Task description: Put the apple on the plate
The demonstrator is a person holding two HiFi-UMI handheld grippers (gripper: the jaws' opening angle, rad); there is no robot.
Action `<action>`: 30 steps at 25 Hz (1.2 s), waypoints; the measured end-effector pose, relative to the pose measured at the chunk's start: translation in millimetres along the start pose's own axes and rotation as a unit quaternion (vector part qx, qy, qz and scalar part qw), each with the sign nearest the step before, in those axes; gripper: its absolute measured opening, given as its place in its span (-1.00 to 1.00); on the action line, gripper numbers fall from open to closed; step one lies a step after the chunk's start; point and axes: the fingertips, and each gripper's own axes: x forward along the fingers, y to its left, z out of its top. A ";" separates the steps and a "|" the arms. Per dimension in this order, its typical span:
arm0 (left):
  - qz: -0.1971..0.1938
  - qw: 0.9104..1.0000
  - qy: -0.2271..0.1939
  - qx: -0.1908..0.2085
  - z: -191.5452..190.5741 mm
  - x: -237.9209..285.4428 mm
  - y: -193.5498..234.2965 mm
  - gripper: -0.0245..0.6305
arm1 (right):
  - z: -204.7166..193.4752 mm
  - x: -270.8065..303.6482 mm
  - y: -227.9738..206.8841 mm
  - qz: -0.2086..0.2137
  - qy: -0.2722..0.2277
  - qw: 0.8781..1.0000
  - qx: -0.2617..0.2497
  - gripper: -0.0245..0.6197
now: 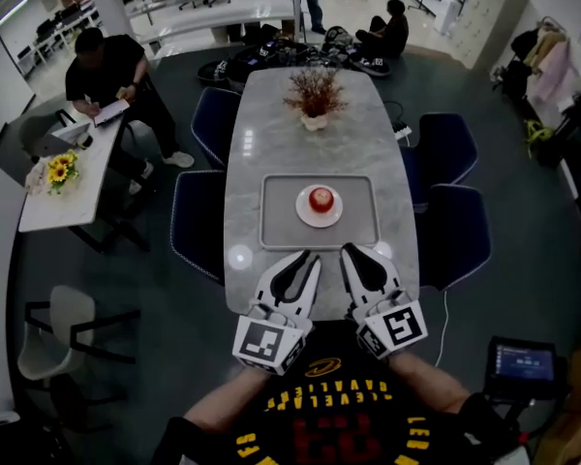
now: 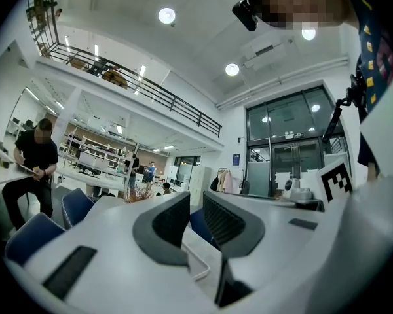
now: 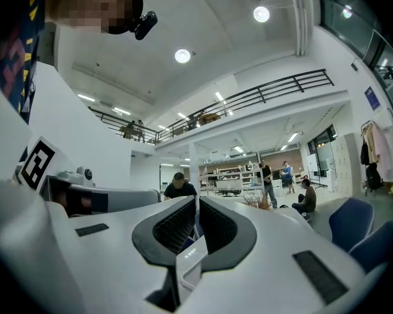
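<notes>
A red apple (image 1: pixel 321 200) sits on a small white plate (image 1: pixel 303 211) in the middle of a grey tray (image 1: pixel 276 231) on the marble table (image 1: pixel 271 124). Both grippers hover side by side over the table's near edge, short of the tray. The left gripper (image 1: pixel 313 256) has its jaws together and holds nothing. The right gripper (image 1: pixel 347 250) is likewise shut and empty. In the left gripper view the left gripper (image 2: pixel 196 201) points along the table, and the right gripper (image 3: pixel 197 208) does the same in its own view. Neither gripper view shows the apple.
A vase of dried flowers (image 1: pixel 315 95) stands at the table's far end. Dark blue chairs flank the table on the left (image 1: pixel 196 221) and right (image 1: pixel 460 231). A person (image 1: pixel 111 71) sits at a side desk (image 1: pixel 63 187) far left. A monitor (image 1: pixel 523 364) stands at lower right.
</notes>
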 end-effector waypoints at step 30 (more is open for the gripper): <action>0.007 1.000 0.012 0.005 -6.7 -5.1 1.9 -0.73 | -11.2 -10.1 -2.2 -0.010 -0.001 1.000 0.012 -0.84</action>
